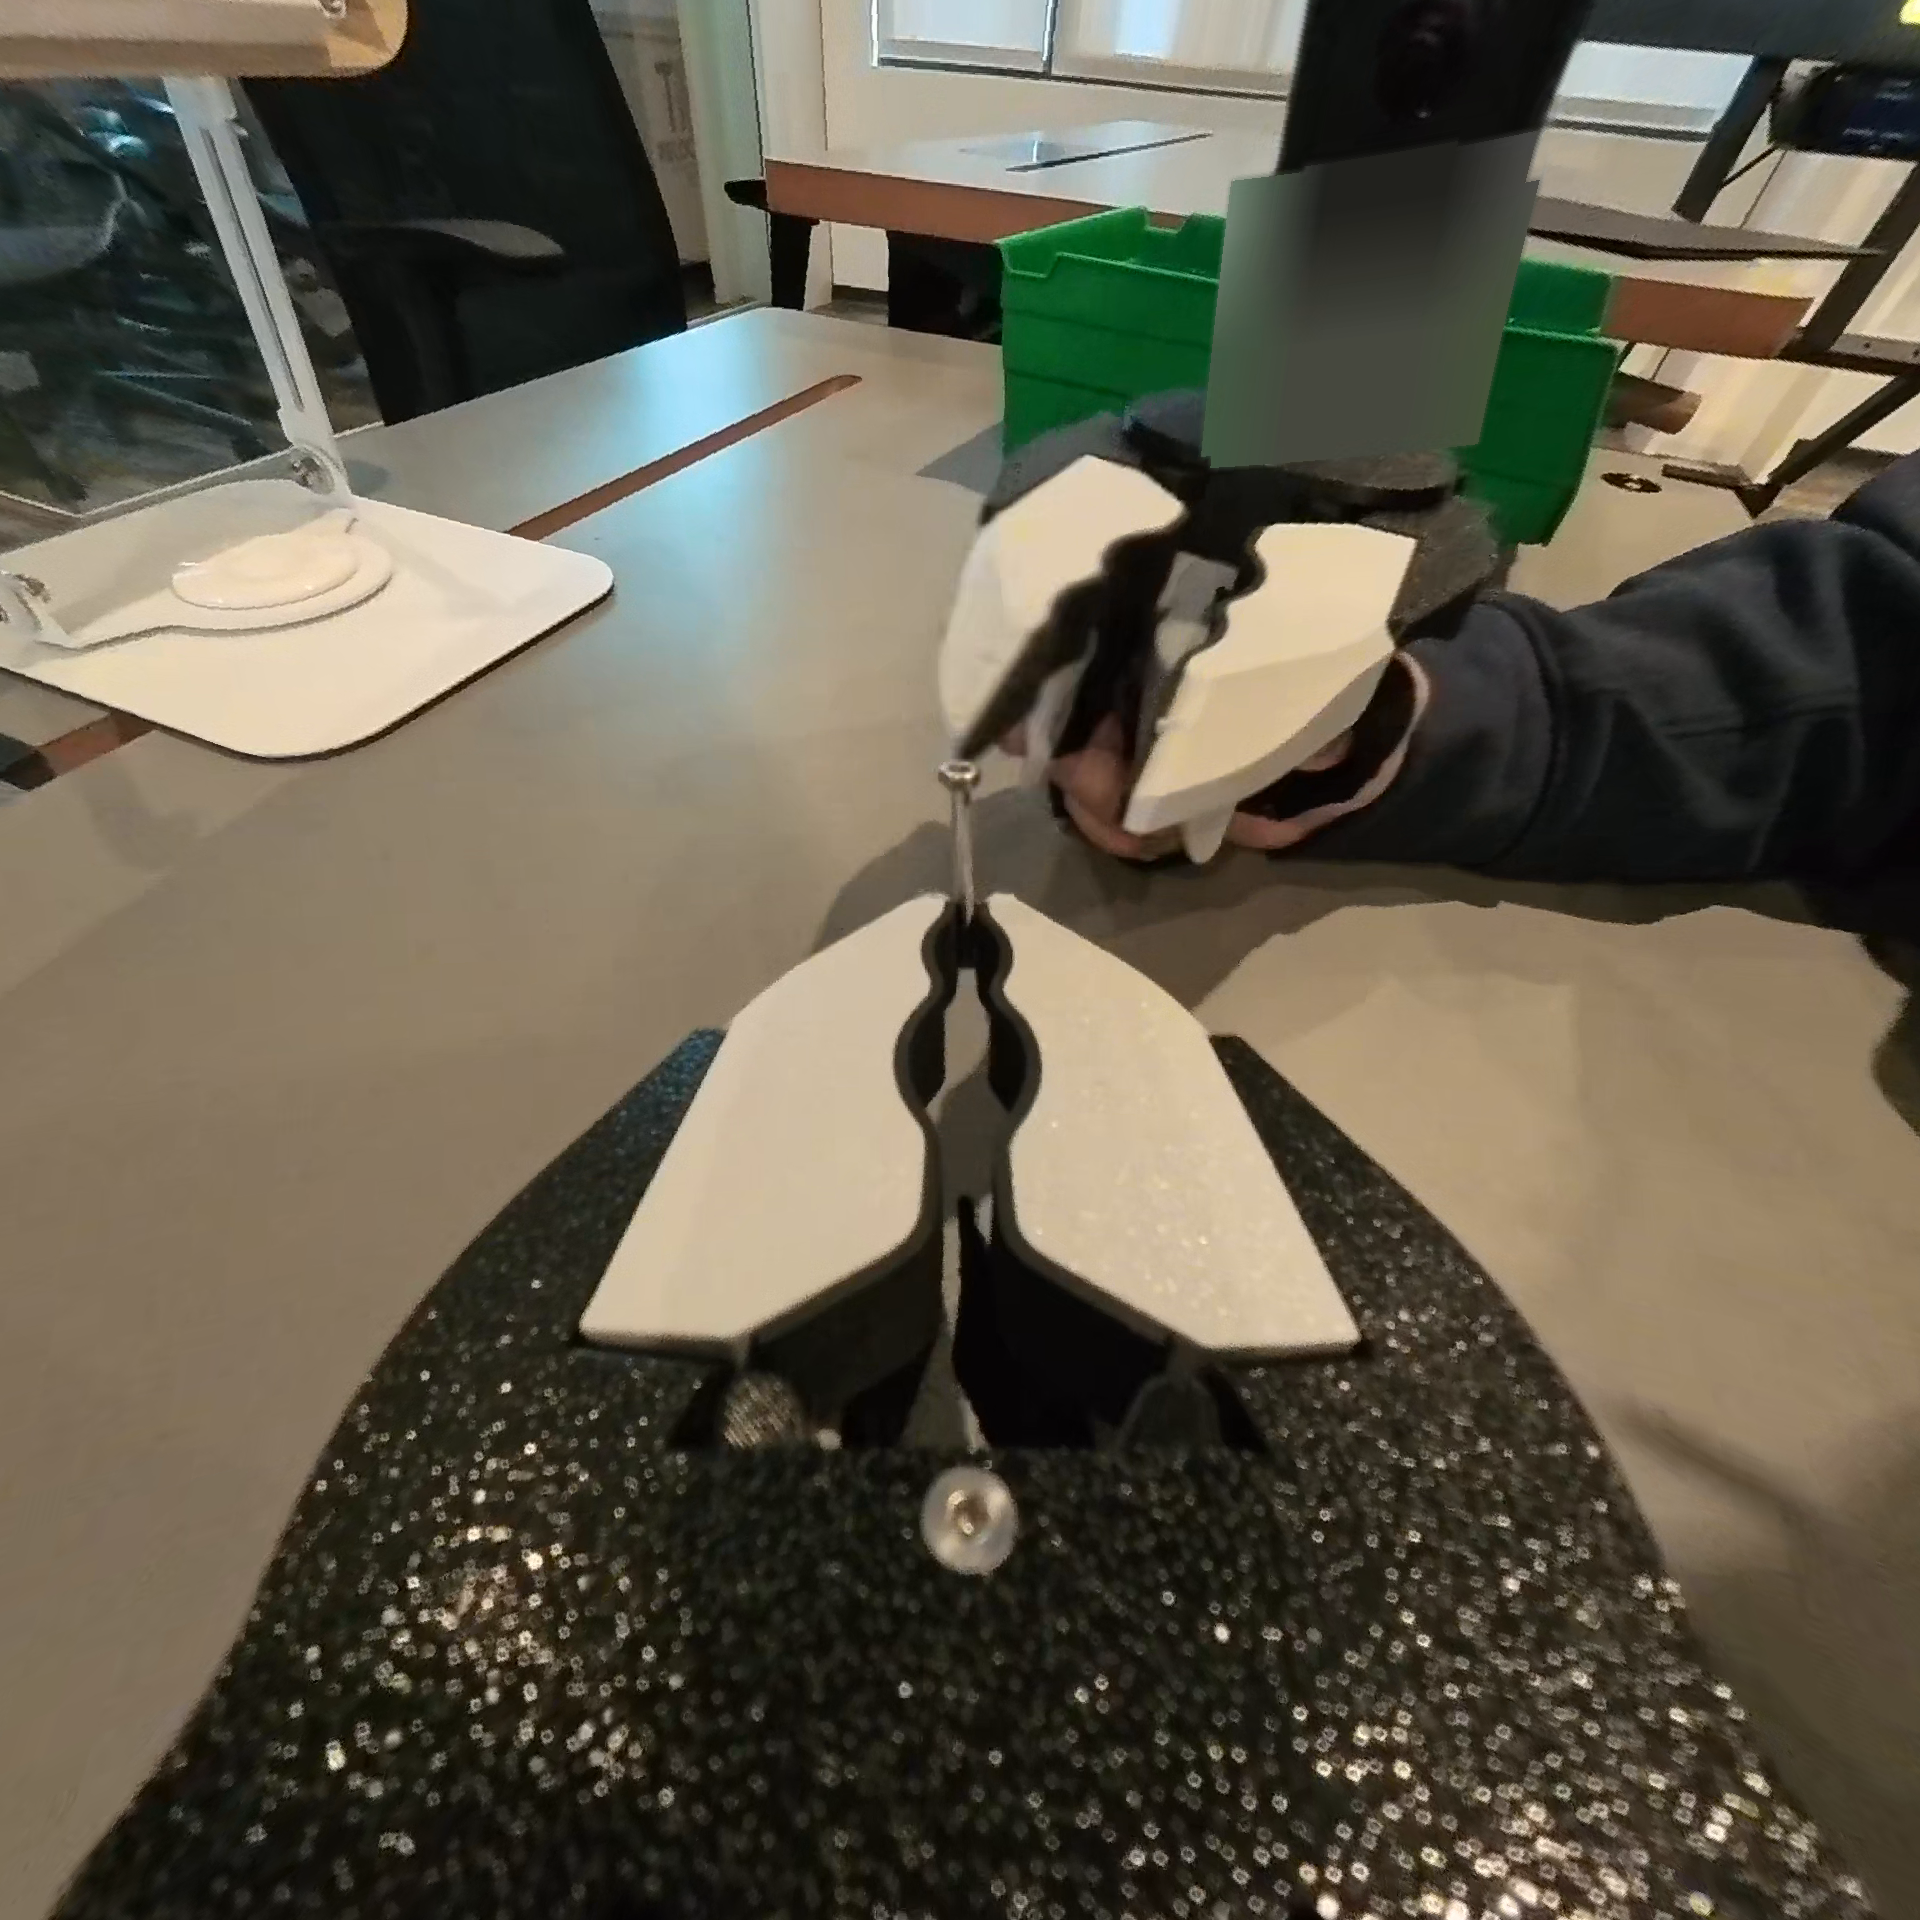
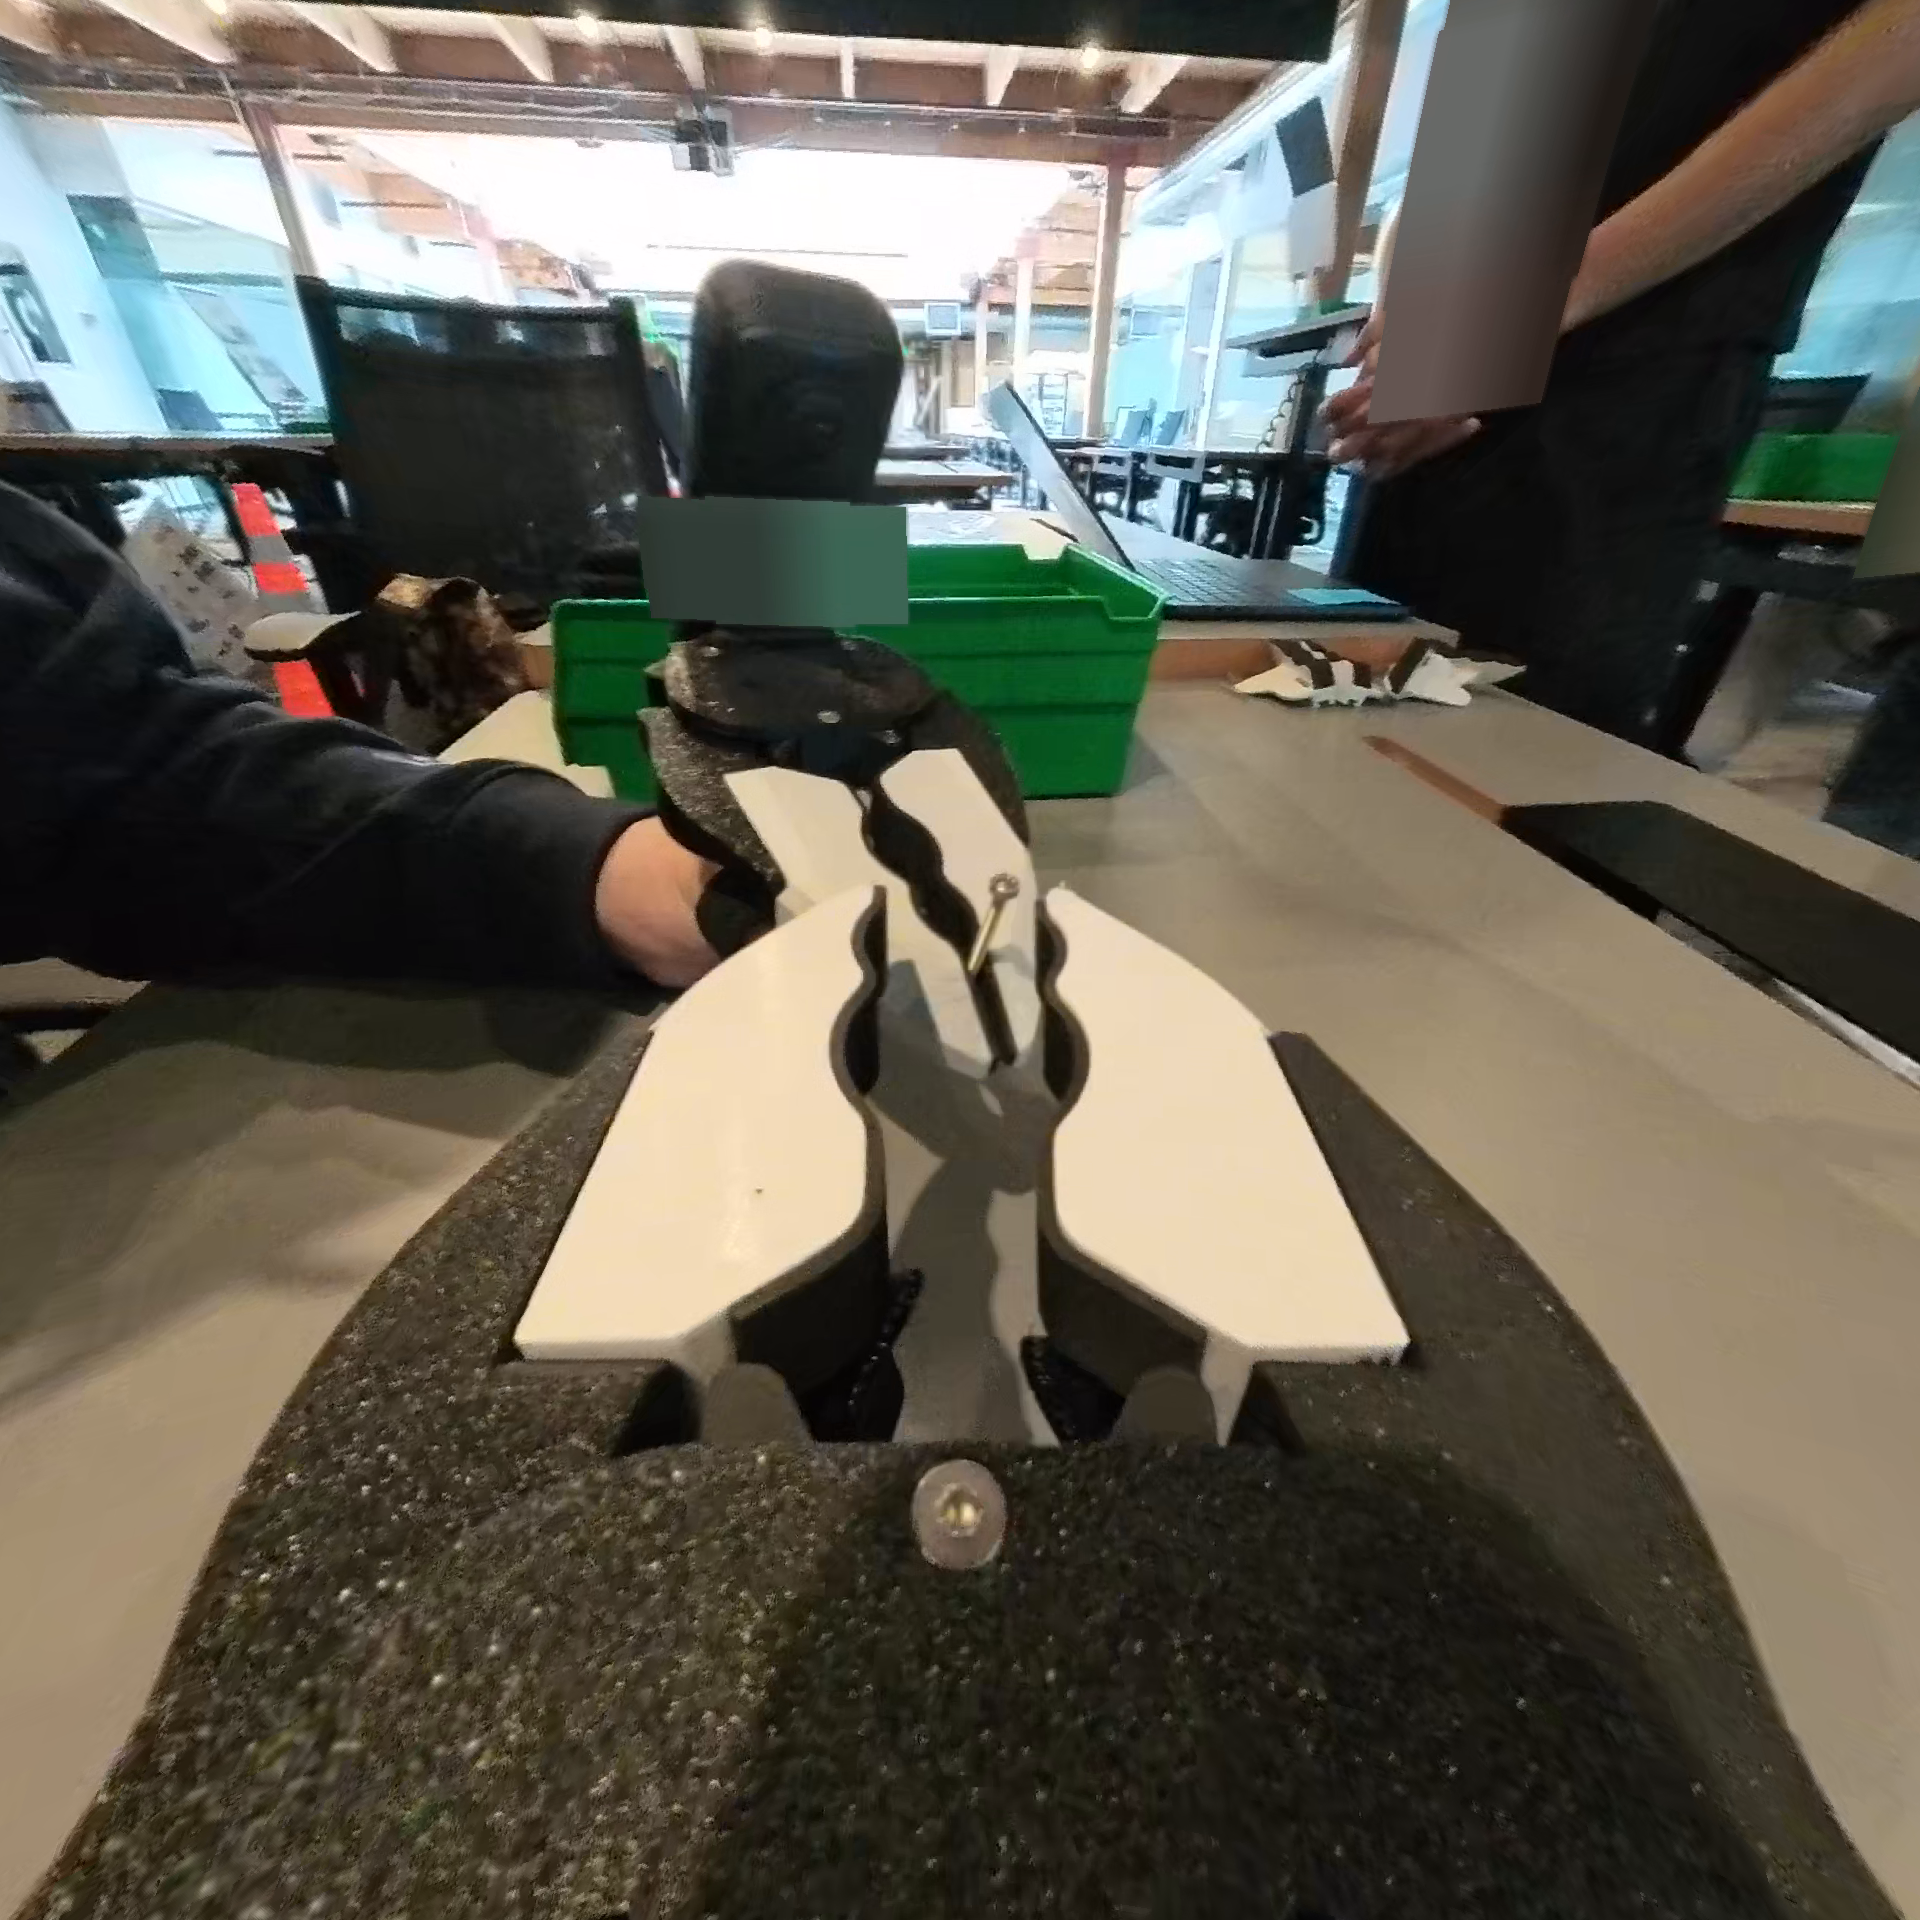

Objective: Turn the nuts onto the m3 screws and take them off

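My left gripper point(image 1: 966, 912) is shut on a thin metal screw point(image 1: 963, 842). The screw stands up out of the fingertips above the grey table point(image 1: 416, 935), with a small ring-shaped end point(image 1: 956, 774) on top. I cannot tell whether that end is a nut or the head. My right gripper point(image 2: 961, 899) is open and holds nothing. In the right wrist view the screw point(image 2: 989, 925) and the left gripper point(image 2: 992, 1029) show between and beyond the spread fingers. In the left wrist view the right gripper point(image 1: 1060, 784) faces me, one fingertip point(image 1: 982, 732) just above the screw's top.
Stacked green bins point(image 1: 1101, 343) stand at the back of the table and also show in the right wrist view point(image 2: 1039, 644). A white stand base point(image 1: 312, 623) lies at the left. A laptop point(image 2: 1195, 582), crumpled paper point(image 2: 1351, 670), a black strip point(image 2: 1714, 904) and a standing person point(image 2: 1610, 468) are at the right. Left and right tips are no more than a few centimetres apart.
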